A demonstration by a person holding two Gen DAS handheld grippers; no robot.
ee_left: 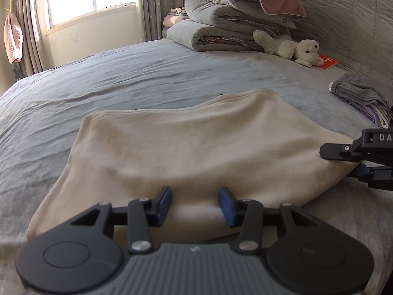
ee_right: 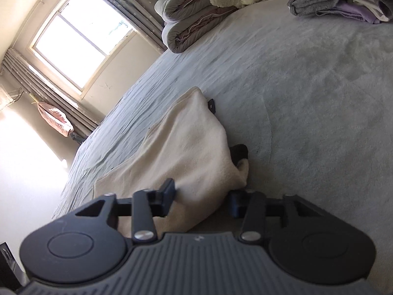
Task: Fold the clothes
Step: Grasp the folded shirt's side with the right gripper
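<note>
The cream cloth lies on the near bed, soft, light and floppy; my left claw and right claw gape wide at its near edge, so I'd pinch corners

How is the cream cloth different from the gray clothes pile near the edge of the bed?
The cream cloth is one pale piece spread wide; the gray clothes pile is several folded pieces stacked, gray on top with purple and white under. The cream cloth lies right in front of both grippers, left gripper and right gripper, each with open jaws at its edge; the gray pile sits farther off, untouched. Both look soft and rest on the gray bed.
</note>
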